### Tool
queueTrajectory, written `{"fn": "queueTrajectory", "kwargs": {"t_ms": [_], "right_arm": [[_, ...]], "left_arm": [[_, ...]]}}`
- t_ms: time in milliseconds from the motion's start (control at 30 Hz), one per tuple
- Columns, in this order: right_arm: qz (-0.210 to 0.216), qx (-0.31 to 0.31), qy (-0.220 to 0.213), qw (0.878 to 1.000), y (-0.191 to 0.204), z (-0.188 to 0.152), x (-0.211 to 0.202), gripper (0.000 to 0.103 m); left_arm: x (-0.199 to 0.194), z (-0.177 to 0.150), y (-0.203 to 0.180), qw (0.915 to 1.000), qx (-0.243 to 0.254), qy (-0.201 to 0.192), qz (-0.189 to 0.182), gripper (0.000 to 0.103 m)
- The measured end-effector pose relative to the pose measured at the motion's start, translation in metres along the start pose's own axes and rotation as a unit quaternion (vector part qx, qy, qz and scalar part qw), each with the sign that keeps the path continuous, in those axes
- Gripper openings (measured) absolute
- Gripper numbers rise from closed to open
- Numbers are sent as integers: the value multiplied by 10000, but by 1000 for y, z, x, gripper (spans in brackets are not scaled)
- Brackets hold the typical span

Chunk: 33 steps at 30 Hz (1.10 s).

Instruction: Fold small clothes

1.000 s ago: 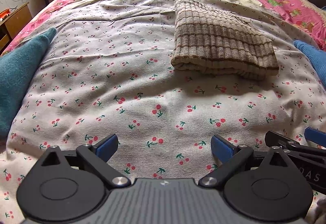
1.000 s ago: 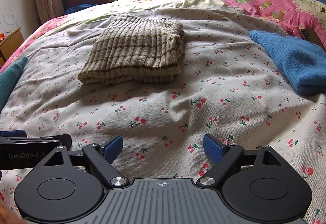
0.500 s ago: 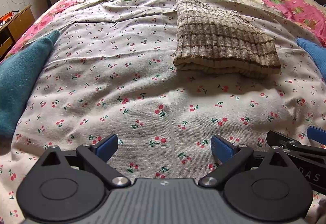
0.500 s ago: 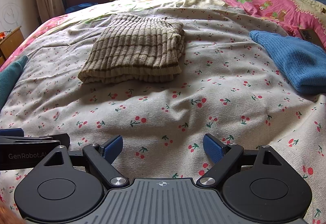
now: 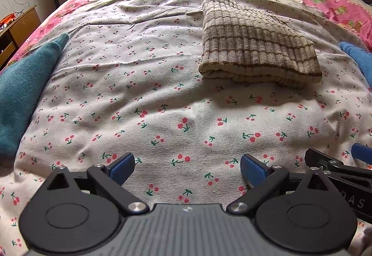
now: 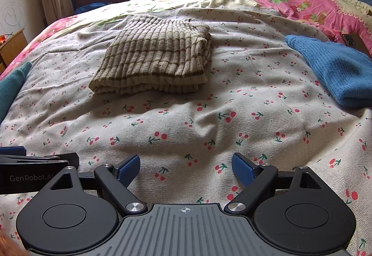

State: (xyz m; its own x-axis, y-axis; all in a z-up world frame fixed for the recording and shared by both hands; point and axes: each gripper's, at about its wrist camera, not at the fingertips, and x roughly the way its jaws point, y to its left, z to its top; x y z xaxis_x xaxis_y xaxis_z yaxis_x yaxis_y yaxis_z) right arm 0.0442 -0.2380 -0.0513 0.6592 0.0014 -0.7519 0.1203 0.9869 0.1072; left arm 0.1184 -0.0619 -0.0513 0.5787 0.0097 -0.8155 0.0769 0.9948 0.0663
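A beige ribbed knit garment with thin brown stripes (image 5: 253, 46) (image 6: 155, 58) lies folded into a thick rectangle on the cherry-print bedsheet (image 5: 162, 97) (image 6: 232, 97). My left gripper (image 5: 187, 168) hovers open near the bed's front edge, well short of the garment, nothing between its blue pads. My right gripper (image 6: 186, 168) is open too and empty, beside the left one. Each gripper's black body shows at the edge of the other's view: the right gripper (image 5: 337, 167), the left gripper (image 6: 34, 167).
A teal knit garment (image 5: 23, 93) (image 6: 9, 86) lies at the bed's left side and a blue knit garment (image 6: 337, 72) (image 5: 358, 58) at the right. A pink patterned quilt (image 6: 313, 7) covers the far right. A wooden cabinet (image 5: 16, 30) stands left of the bed.
The left gripper has shifted slightly, so the folded garment and teal garment sit a little further right in its view. The right gripper has barely moved. Both stay open.
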Motion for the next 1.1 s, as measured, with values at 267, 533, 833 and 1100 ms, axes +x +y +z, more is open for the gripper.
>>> {"fn": "queueTrajectory", "kwargs": {"t_ms": [267,533,833,1100], "right_arm": [[-5,-8,2,10000,0,1,0,88],[-116,-135,35,9998,3,-1,2,88],[-117,-162,43,9998,3,0,1,88],[-121,-175,43,9998,3,0,1,88]], "left_arm": [[0,0,0,10000,5,0,8,103],[2,-1,-1,10000,2,24,39,103],[2,-2,-3,9999,44,-16,141,103],[1,-2,-3,9998,30,-34,176,103]]}}
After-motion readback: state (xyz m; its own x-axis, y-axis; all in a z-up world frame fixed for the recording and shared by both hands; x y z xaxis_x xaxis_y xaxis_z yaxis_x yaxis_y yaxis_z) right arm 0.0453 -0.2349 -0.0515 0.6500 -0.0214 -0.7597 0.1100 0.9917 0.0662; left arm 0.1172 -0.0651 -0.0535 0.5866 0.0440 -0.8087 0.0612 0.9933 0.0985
